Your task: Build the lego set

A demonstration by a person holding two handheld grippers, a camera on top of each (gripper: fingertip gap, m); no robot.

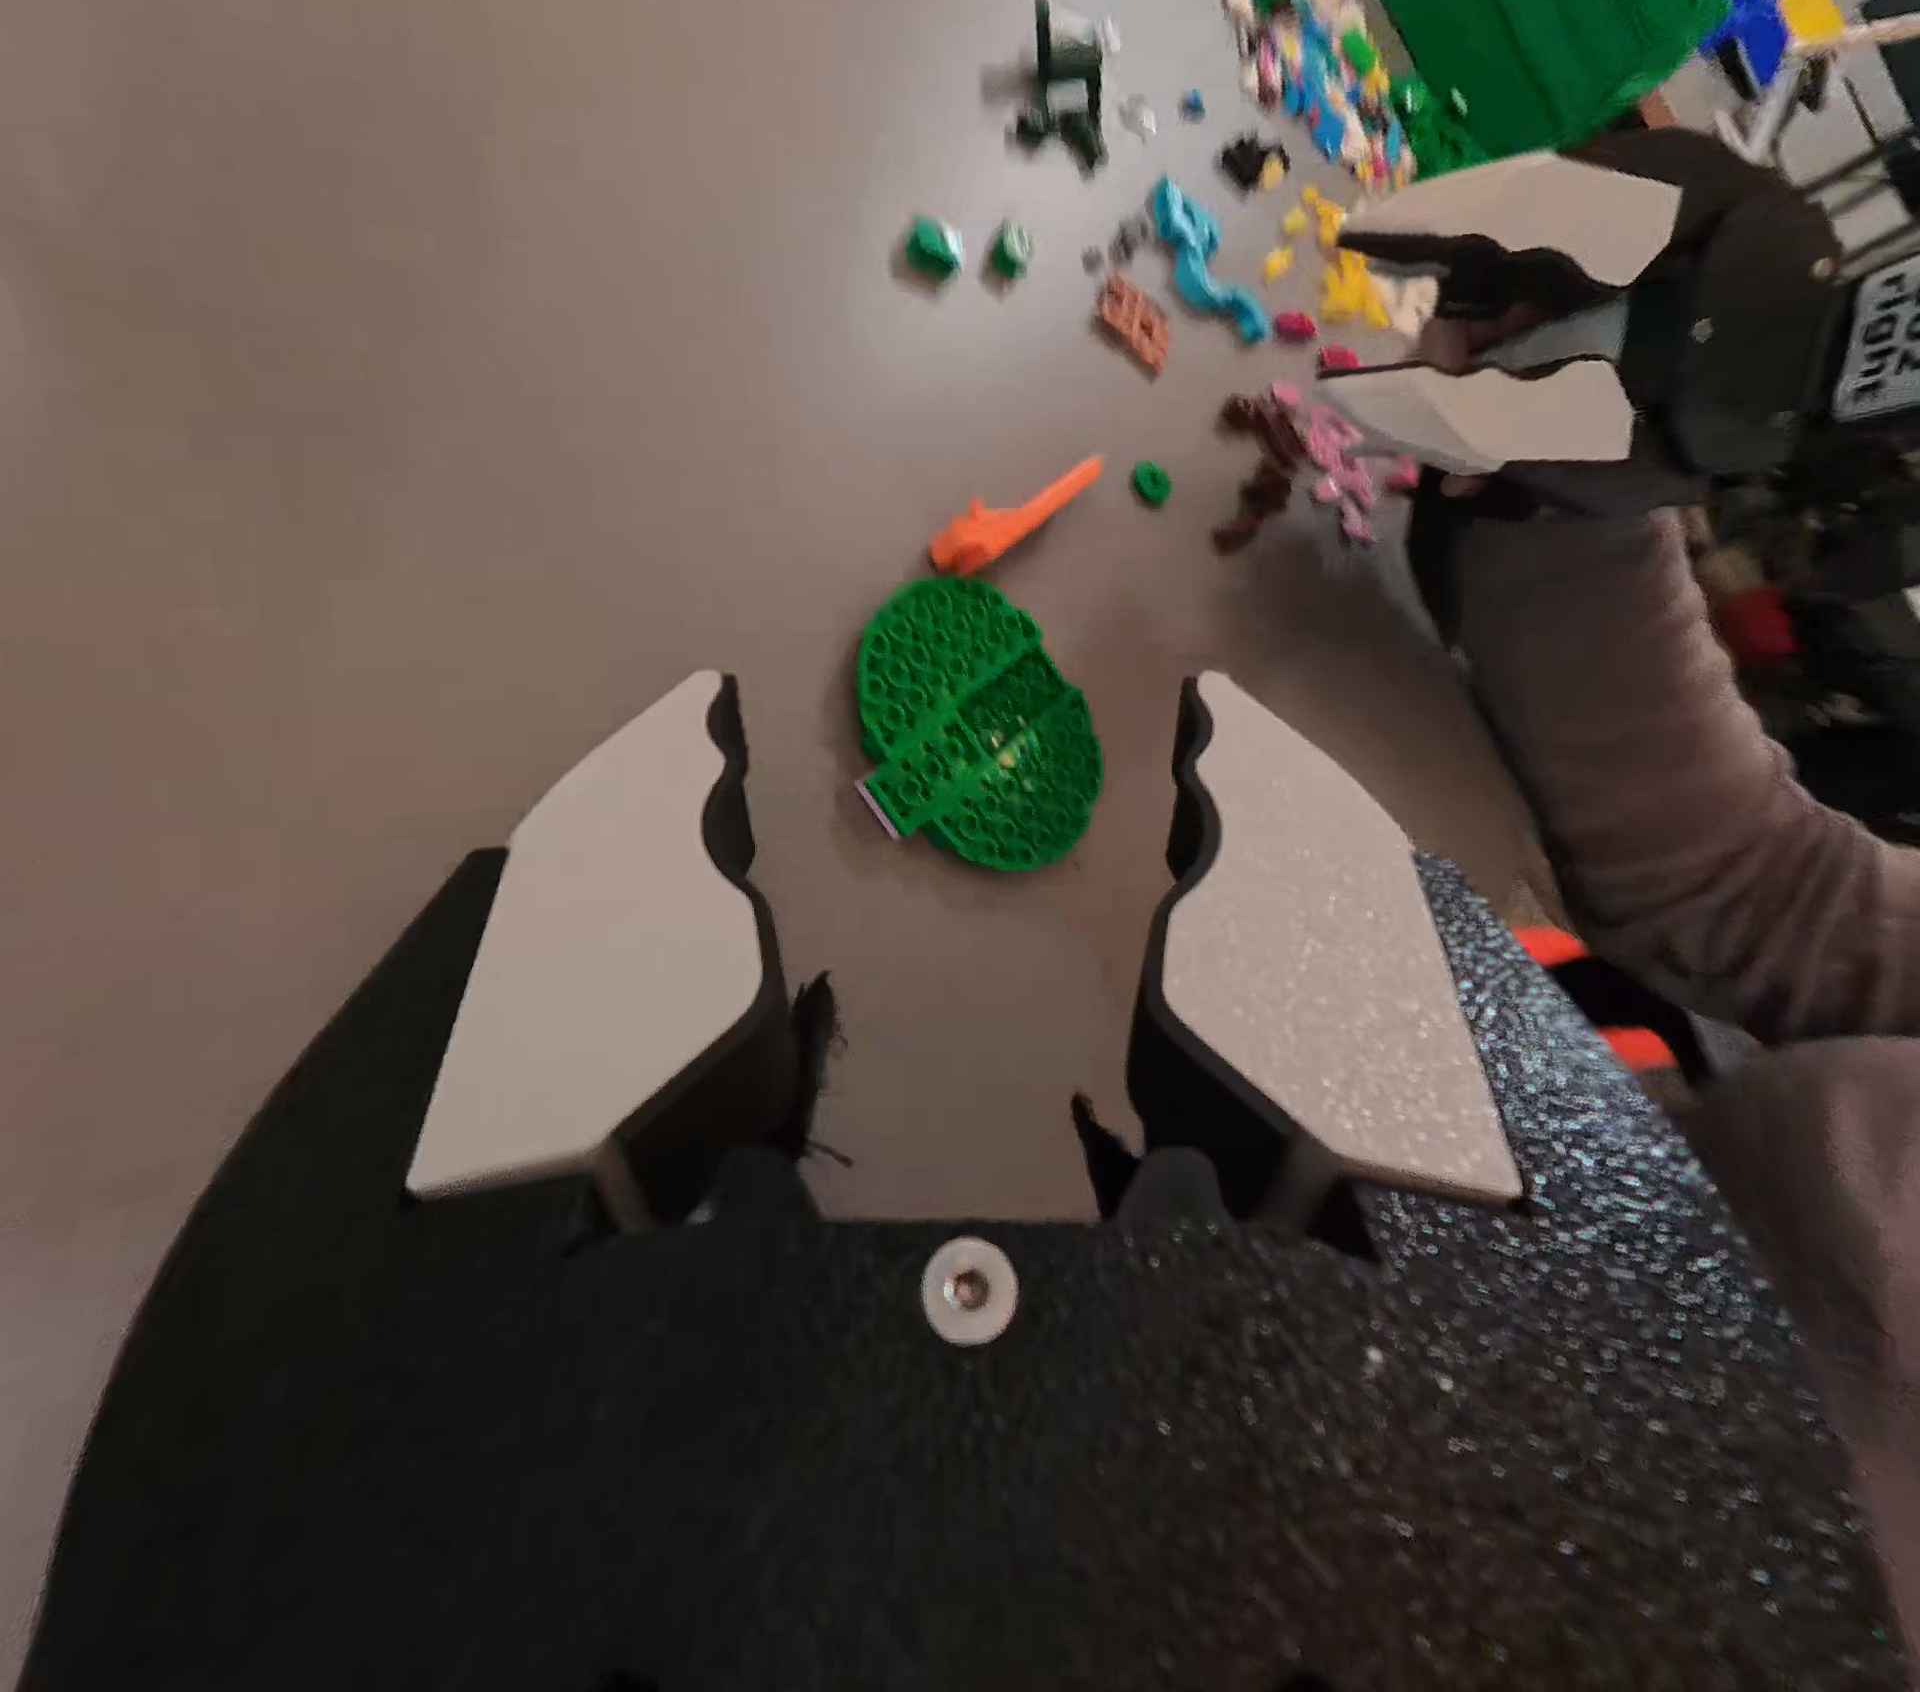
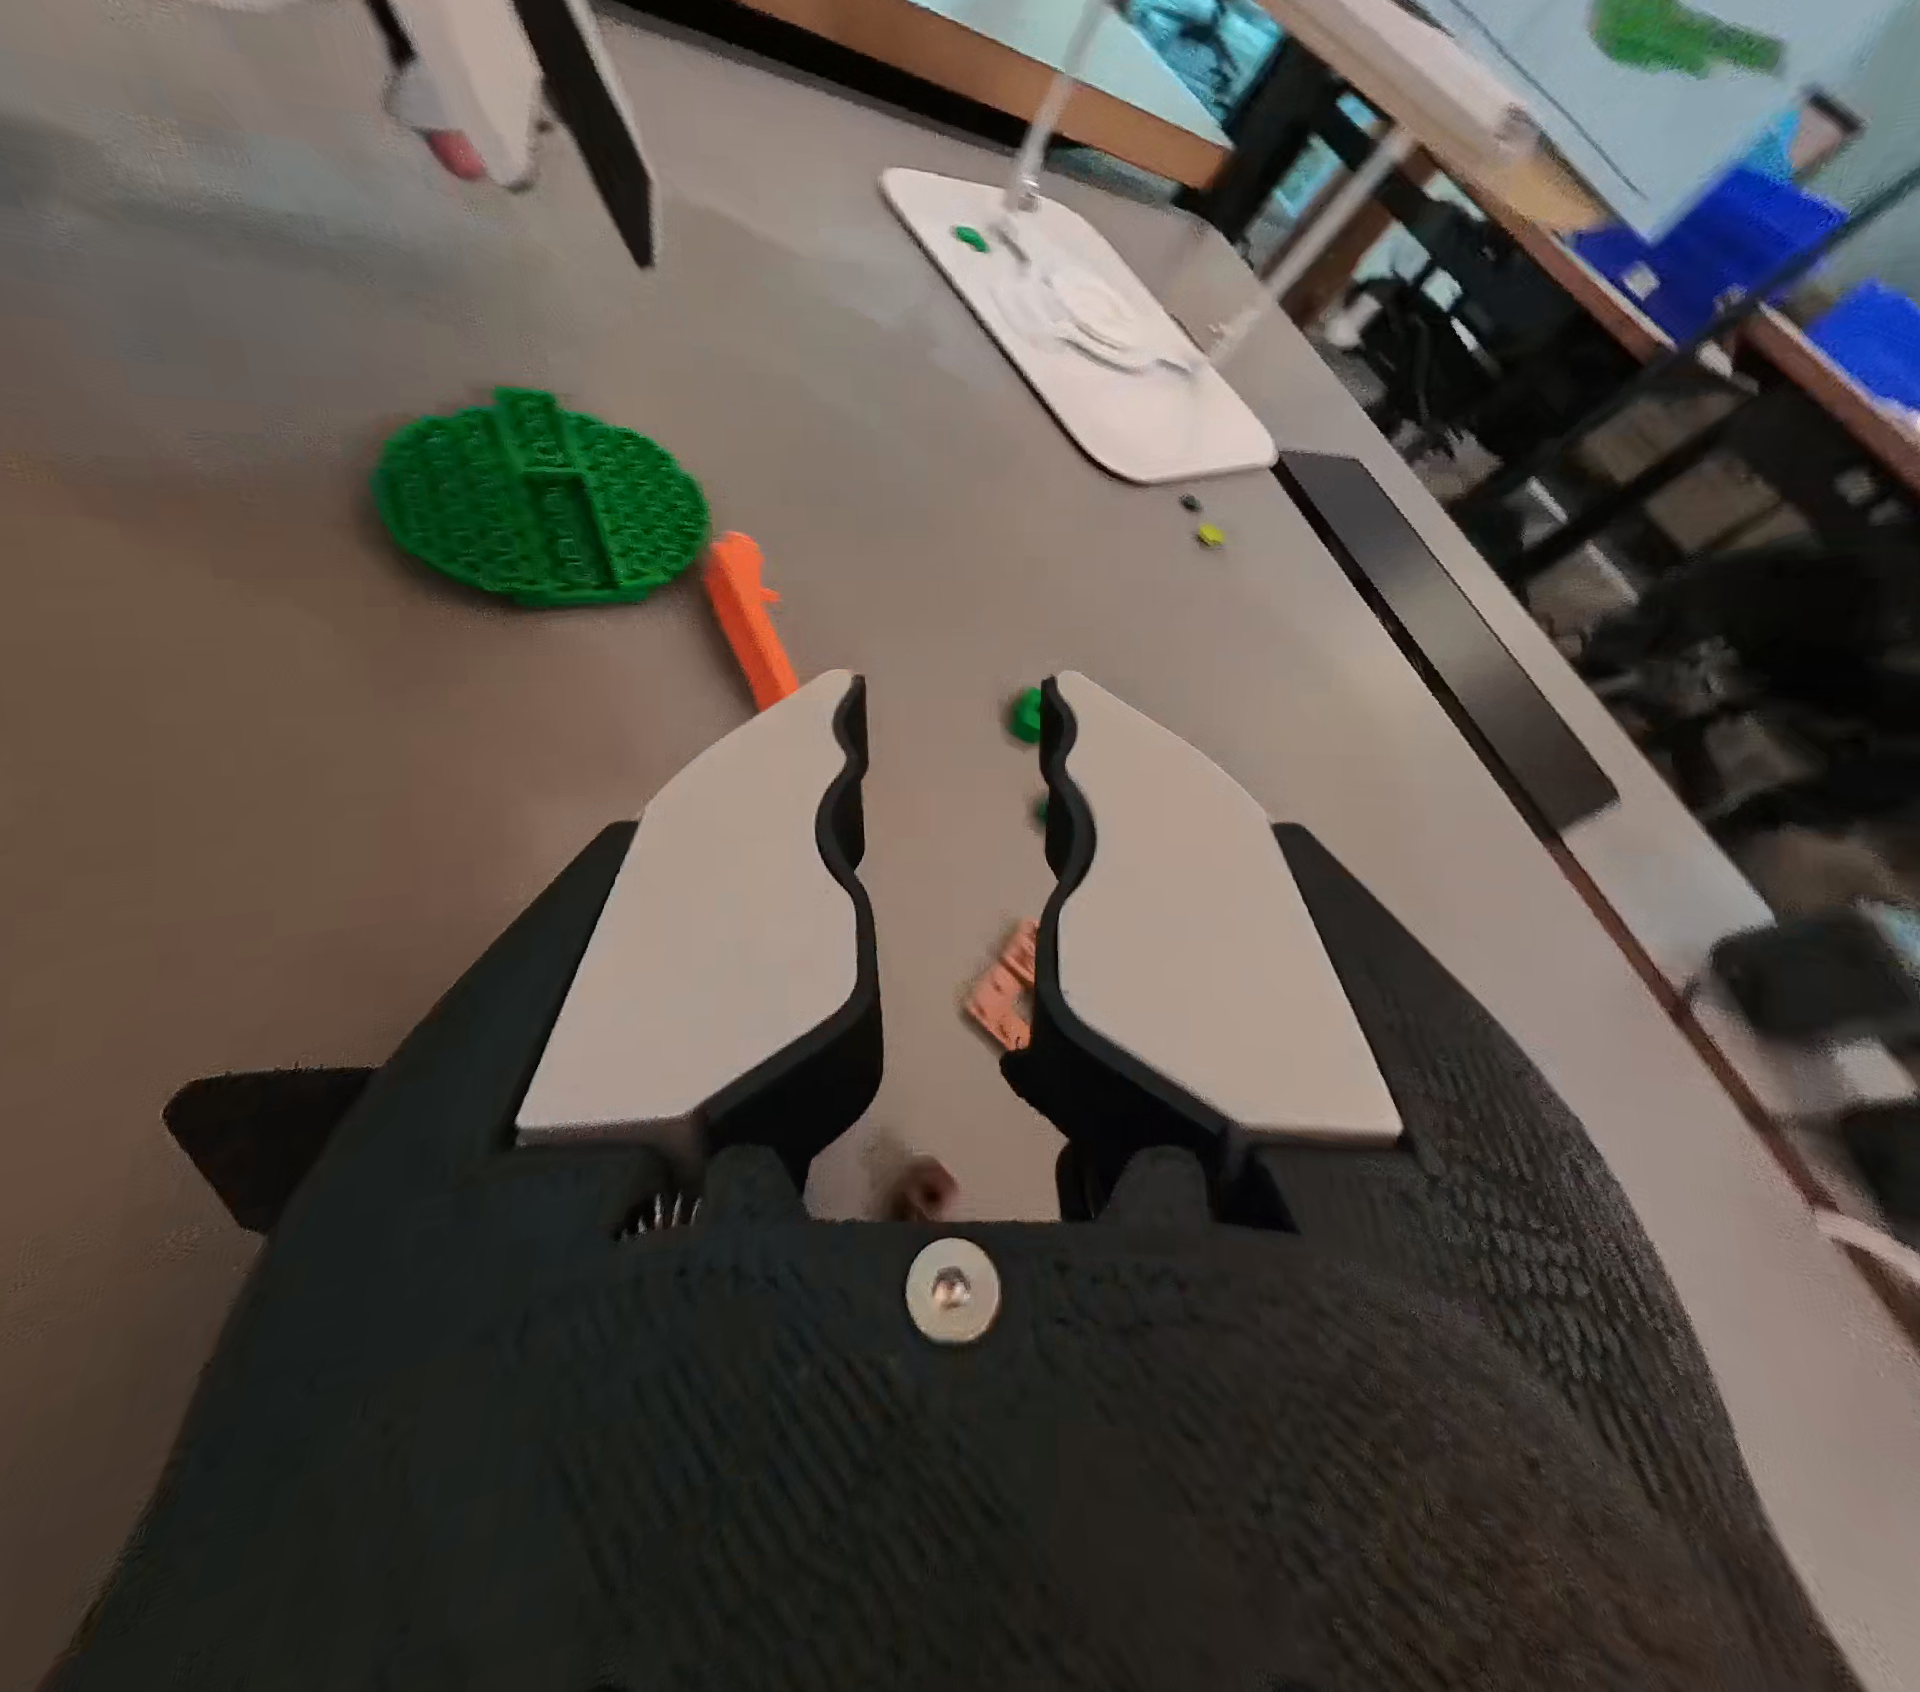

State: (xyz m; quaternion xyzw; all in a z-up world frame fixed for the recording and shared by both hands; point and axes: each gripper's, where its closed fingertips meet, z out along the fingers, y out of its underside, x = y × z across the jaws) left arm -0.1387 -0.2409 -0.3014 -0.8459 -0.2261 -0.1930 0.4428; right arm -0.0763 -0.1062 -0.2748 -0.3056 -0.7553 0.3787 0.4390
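One round green plate (image 1: 977, 733) lies flat, underside up, on the tabletop (image 1: 520, 395), likely laid clear of the parts for easy gripping. The left gripper (image 1: 956, 769) hovers over it, fingers spread wide and empty. One orange separator (image 1: 1013, 522) lies just beside the plate. The right gripper (image 2: 951, 738) hangs above the loose bricks (image 1: 1314, 53), fingers parted, holding nothing; one small green stud (image 2: 1027, 715) sits near its tip. Two green bricks (image 1: 966, 252) lie apart from the pile, perhaps sorted out.

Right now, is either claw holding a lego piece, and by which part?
Nothing is held. The left claw and the right claw are both open and empty above the table.
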